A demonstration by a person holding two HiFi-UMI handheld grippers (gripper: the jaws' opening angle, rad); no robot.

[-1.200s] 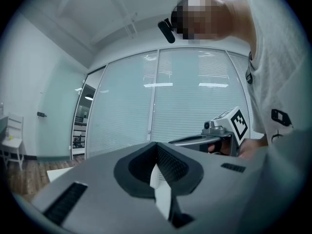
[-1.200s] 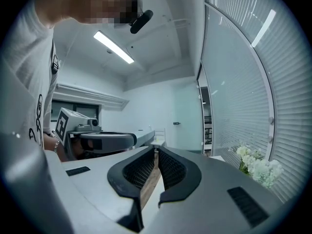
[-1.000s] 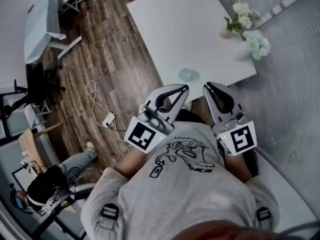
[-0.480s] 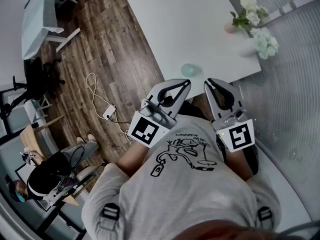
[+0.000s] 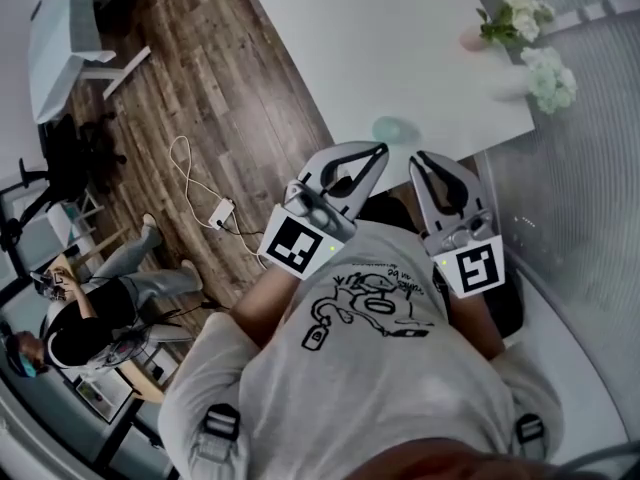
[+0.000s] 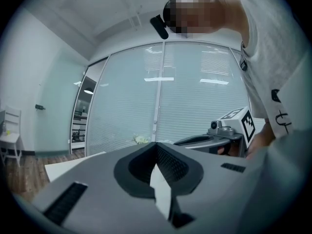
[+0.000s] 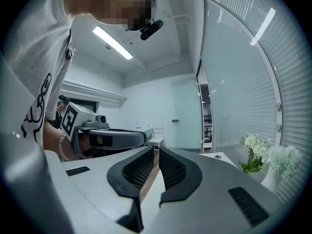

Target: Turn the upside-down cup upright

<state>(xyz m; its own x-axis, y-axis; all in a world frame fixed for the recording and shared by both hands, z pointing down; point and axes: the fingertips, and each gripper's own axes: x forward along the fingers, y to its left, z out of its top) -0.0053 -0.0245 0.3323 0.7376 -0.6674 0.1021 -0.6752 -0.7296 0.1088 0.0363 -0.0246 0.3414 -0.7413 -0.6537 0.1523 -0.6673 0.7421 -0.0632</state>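
Observation:
A pale green cup point(image 5: 393, 129) stands dome-up on the white table point(image 5: 380, 38), close to its near edge. Both grippers are held level in front of my chest, just short of that edge. My left gripper point(image 5: 380, 150) is shut and empty, its tips a little nearer than the cup. My right gripper point(image 5: 418, 158) is shut and empty beside it on the right. In the left gripper view the left gripper point(image 6: 157, 143) has its jaws together; the right gripper view shows only a thin slit between the right gripper's point(image 7: 157, 147) jaws. Neither gripper view shows the cup.
Two vases of flowers point(image 5: 520, 13) point(image 5: 545, 73) stand at the table's right edge. A glass wall with blinds point(image 5: 590, 168) runs along the right. On the wooden floor to the left lie a cable and adapter point(image 5: 220, 211). A person point(image 5: 90, 318) is at lower left.
The view has shifted: table and cup now sit higher and further right in the picture. Both grippers stay shut, side by side. The person at lower left has stepped across the floor.

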